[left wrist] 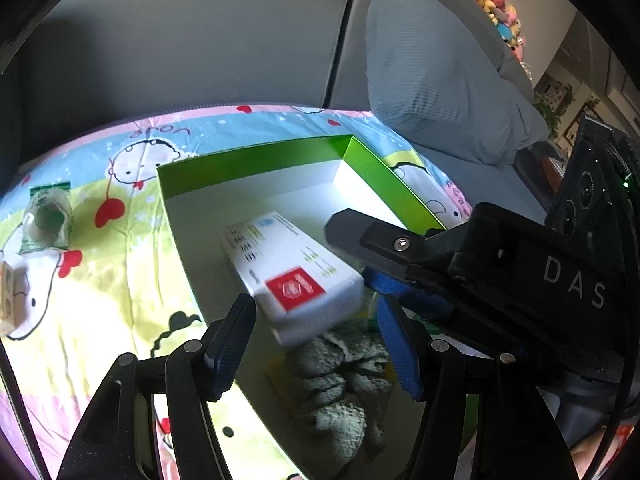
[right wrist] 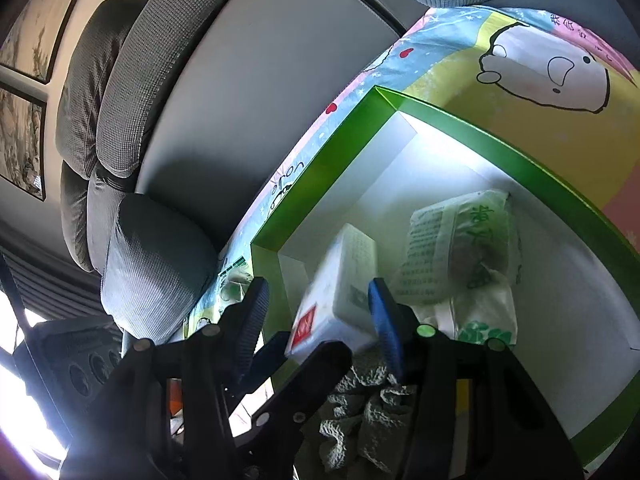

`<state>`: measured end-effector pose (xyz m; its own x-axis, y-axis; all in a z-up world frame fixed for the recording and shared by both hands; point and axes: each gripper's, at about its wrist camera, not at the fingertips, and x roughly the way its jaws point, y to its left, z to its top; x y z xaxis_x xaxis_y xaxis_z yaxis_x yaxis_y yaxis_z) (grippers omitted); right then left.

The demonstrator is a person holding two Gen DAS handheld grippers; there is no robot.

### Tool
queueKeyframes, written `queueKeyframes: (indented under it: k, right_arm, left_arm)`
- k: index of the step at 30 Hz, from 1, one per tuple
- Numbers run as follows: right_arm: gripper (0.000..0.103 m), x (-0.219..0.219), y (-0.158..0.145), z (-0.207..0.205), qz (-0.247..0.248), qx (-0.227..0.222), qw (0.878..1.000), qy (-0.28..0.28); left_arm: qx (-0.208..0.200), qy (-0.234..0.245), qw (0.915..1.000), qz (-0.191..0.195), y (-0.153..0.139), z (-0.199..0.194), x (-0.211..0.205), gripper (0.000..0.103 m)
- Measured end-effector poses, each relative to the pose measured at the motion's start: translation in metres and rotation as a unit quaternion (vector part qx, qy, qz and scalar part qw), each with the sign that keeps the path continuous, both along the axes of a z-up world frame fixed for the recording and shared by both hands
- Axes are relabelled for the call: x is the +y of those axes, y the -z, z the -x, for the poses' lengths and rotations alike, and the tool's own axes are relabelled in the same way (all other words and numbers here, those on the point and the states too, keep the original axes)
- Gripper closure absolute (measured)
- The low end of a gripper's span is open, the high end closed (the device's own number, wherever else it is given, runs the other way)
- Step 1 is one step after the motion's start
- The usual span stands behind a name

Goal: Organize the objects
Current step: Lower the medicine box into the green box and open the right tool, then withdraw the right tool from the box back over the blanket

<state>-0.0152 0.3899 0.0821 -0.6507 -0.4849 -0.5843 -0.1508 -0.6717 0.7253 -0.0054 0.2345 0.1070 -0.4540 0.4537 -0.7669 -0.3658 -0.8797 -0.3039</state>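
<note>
Two hand-held grippers meet over an open green box (left wrist: 248, 156) with a white lining, set on a cartoon-print sheet (left wrist: 120, 280) in front of a grey sofa (left wrist: 180, 40). Inside the green box, toward its near end, a white carton (left wrist: 296, 276) with a red label lies tilted and slightly blurred, its labelled end pointing toward the left gripper (left wrist: 314, 302). That gripper's blue-padded fingers stand partly spread on either side of the labelled end; whether the pads press on the carton cannot be told. The right gripper (right wrist: 318, 286) reaches into the green box from the opposite side, also partly spread, with one blue pad right at the carton's long edge and the other finger clear of it in the right wrist view; whether it grips cannot be told. A crumpled grey cloth (left wrist: 340, 392) lies on the box floor just below the carton, and a green-printed plastic bag (right wrist: 472, 240) rests inside the box beside the carton. Outside the green box, well off to its left on the sheet, sits a small green-printed packet (left wrist: 48, 220). Behind the box's far right corner a grey cushion (left wrist: 432, 80) leans on the sofa
</note>
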Motion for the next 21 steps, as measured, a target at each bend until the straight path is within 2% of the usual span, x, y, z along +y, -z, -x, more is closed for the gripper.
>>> queueKeyframes:
  k: [7, 11, 21]
  right_arm:
    - [0.050, 0.005, -0.004, -0.005, -0.006, 0.009, 1.000, 0.017]
    - [0.050, 0.007, -0.008, -0.010, -0.025, 0.010, 0.999, 0.030]
    - [0.049, 0.006, -0.015, -0.020, -0.026, 0.023, 0.999, 0.031]
  left_arm:
    - [0.015, -0.009, 0.9998, 0.010, -0.007, -0.004, -0.009, 0.039]
    - [0.028, -0.009, 0.9994, 0.018, -0.013, -0.008, -0.014, 0.039]
    - [0.044, -0.025, 0.9985, 0.021, -0.025, -0.016, -0.040, 0.039]
